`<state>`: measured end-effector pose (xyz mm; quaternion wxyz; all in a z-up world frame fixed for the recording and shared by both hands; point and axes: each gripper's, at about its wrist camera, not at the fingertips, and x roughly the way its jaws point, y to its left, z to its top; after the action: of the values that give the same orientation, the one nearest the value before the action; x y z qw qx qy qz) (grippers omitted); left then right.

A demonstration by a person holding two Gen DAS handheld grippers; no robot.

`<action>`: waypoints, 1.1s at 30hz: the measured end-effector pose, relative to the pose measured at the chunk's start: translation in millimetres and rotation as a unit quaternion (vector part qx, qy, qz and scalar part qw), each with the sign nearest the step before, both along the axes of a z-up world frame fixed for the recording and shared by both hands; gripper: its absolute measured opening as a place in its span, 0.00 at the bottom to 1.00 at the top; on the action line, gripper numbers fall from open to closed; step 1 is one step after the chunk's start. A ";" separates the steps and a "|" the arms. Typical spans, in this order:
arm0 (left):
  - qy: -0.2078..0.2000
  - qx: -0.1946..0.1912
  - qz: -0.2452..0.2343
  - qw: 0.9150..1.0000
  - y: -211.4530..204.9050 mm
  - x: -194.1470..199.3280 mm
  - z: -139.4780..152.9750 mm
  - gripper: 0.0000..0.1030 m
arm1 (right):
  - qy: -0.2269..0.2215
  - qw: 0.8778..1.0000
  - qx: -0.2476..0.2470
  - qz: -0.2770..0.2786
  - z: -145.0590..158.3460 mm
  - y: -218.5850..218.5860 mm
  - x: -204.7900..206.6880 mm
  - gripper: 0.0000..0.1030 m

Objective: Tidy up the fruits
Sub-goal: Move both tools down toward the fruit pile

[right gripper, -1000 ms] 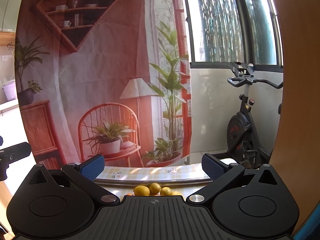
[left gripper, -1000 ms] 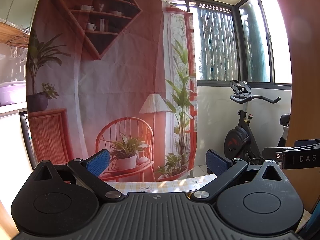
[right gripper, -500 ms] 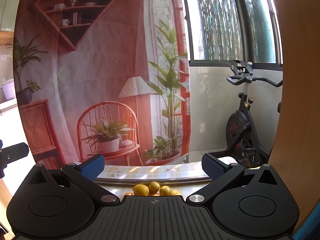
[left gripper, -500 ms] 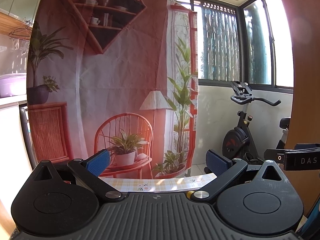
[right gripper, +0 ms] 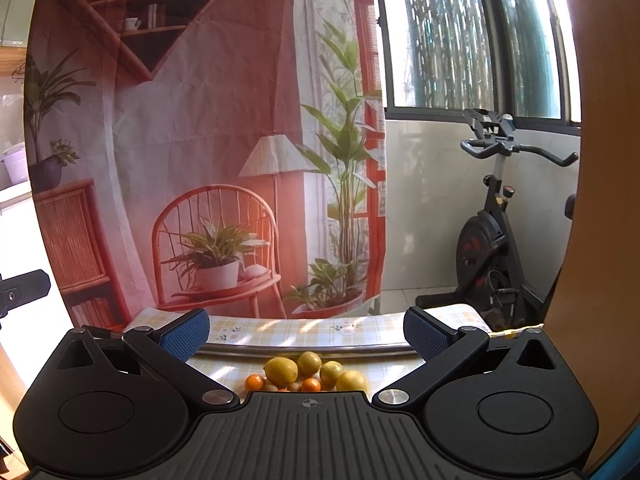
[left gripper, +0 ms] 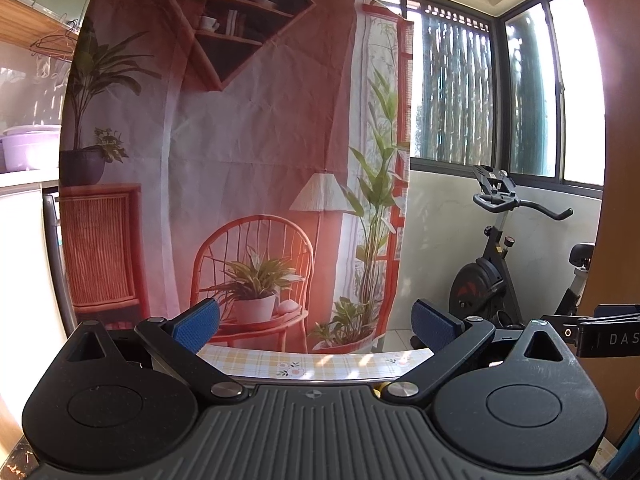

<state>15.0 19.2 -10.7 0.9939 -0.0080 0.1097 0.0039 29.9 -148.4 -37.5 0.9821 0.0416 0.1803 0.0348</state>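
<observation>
The left claw (left gripper: 314, 322), black with blue ribbed pads, is seen with its fingers spread wide apart and nothing held between them. The right claw (right gripper: 306, 330), of the same build, is likewise spread wide and empty.

In the right wrist view a cluster of round yellow lemons (right gripper: 281, 371) and small orange citrus fruits (right gripper: 254, 382) is seen lying on the table (right gripper: 288, 330), which is covered with a yellow checked floral cloth. The fruits lie between the claw fingers in the picture, low and just beyond the claw body, untouched by either pad. A metal rim (right gripper: 304, 350) is seen curving across the table behind the fruits.

Behind the table a printed fabric backdrop of a red wicker chair and potted plants (left gripper: 240, 160) is hung. A black exercise bike (right gripper: 496, 248) is stood by the barred window (right gripper: 440, 36).
</observation>
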 end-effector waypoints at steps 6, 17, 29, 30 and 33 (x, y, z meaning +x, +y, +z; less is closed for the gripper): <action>0.009 0.011 0.011 1.000 8.8 23.3 -20.7 1.00 | 0.008 1.000 0.005 0.001 -31.7 -8.4 29.9 1.00; 0.095 0.022 0.009 0.995 29.9 104.2 -85.1 0.98 | 0.064 0.998 0.009 0.014 -112.6 -16.8 101.8 1.00; 0.245 -0.044 -0.045 0.968 27.4 199.6 -171.9 0.65 | 0.111 0.993 0.027 0.022 -170.8 -32.8 165.4 1.00; 0.259 -0.053 -0.046 0.963 26.7 206.3 -179.4 0.63 | 0.114 0.993 0.028 0.021 -174.4 -34.4 168.9 1.00; 0.304 -0.069 -0.060 0.948 22.0 225.0 -197.9 0.54 | 0.126 0.991 0.037 0.017 -185.1 -40.9 182.3 0.99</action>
<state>240.0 41.1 -208.6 0.9089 -0.0687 0.4068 -0.0611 212.2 -189.3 -222.6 0.9487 0.0793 0.3015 0.0522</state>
